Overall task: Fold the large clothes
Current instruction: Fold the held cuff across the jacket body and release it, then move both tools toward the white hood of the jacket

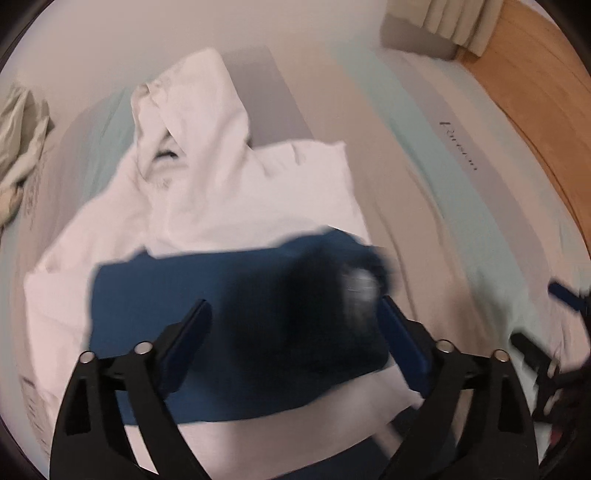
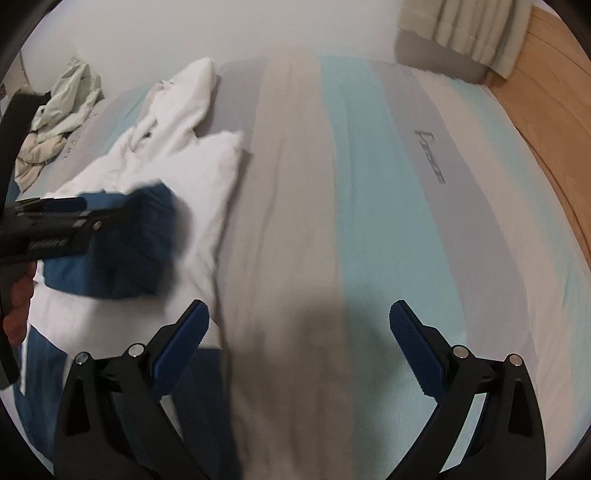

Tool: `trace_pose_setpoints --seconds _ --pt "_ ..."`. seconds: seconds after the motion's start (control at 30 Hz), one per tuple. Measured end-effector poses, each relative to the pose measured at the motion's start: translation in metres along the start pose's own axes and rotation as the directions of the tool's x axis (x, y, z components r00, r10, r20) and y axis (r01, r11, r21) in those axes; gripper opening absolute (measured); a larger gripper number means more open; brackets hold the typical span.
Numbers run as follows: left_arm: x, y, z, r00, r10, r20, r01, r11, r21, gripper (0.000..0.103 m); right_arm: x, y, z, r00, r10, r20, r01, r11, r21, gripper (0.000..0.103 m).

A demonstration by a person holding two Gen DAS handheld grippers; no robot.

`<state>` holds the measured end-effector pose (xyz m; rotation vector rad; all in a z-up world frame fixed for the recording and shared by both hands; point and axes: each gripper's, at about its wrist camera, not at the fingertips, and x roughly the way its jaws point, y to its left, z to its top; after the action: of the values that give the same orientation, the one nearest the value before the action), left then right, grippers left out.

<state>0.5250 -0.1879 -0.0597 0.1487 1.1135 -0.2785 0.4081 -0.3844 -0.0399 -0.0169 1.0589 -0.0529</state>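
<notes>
A white hoodie (image 1: 229, 195) with a blue panel (image 1: 155, 295) lies on the striped bed, its hood (image 1: 184, 107) pointing away. A blue sleeve with a dark cuff (image 1: 314, 295) lies folded across the body. My left gripper (image 1: 295, 317) is open just above that sleeve, its jaws wide apart and empty. It also shows in the right wrist view (image 2: 55, 221), over the hoodie (image 2: 177, 166). My right gripper (image 2: 299, 325) is open and empty over the bare striped sheet to the right of the hoodie. Its fingertips (image 1: 565, 291) show at the right edge of the left wrist view.
The bed sheet (image 2: 351, 184) has grey, beige and turquoise stripes. A crumpled pale green garment (image 2: 59, 118) lies at the far left of the bed. A wooden floor (image 2: 554, 110) and a curtain (image 2: 465, 29) are on the right.
</notes>
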Motion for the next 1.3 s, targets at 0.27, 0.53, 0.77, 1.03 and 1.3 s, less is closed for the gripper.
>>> trace_pose_setpoints --seconds 0.27,0.53,0.77,1.03,1.3 --pt "-0.001 0.124 0.046 0.999 0.044 0.022 -0.043 0.999 -0.033 0.094 0.009 0.059 0.080 0.995 0.090 0.050 -0.085 0.992 -0.089 0.094" --pt "0.020 0.204 0.107 0.998 0.031 0.063 -0.022 0.989 -0.144 0.094 0.065 0.110 0.164 0.994 0.107 0.031 -0.104 0.990 -0.093 0.094" --pt "0.076 0.235 0.146 0.997 -0.045 0.056 0.052 0.990 -0.128 0.093 0.125 0.144 0.225 0.993 0.120 0.024 -0.117 0.989 -0.094 0.094" --pt "0.138 0.256 0.198 0.995 -0.096 0.019 0.097 0.990 -0.106 0.067 0.193 0.156 0.291 0.964 0.265 -0.006 -0.265 0.964 0.025 0.094" --pt "0.189 0.270 0.241 0.995 -0.092 -0.032 0.087 0.985 -0.148 0.077 0.247 0.166 0.347 0.950 0.308 -0.041 -0.303 0.947 0.103 0.094"
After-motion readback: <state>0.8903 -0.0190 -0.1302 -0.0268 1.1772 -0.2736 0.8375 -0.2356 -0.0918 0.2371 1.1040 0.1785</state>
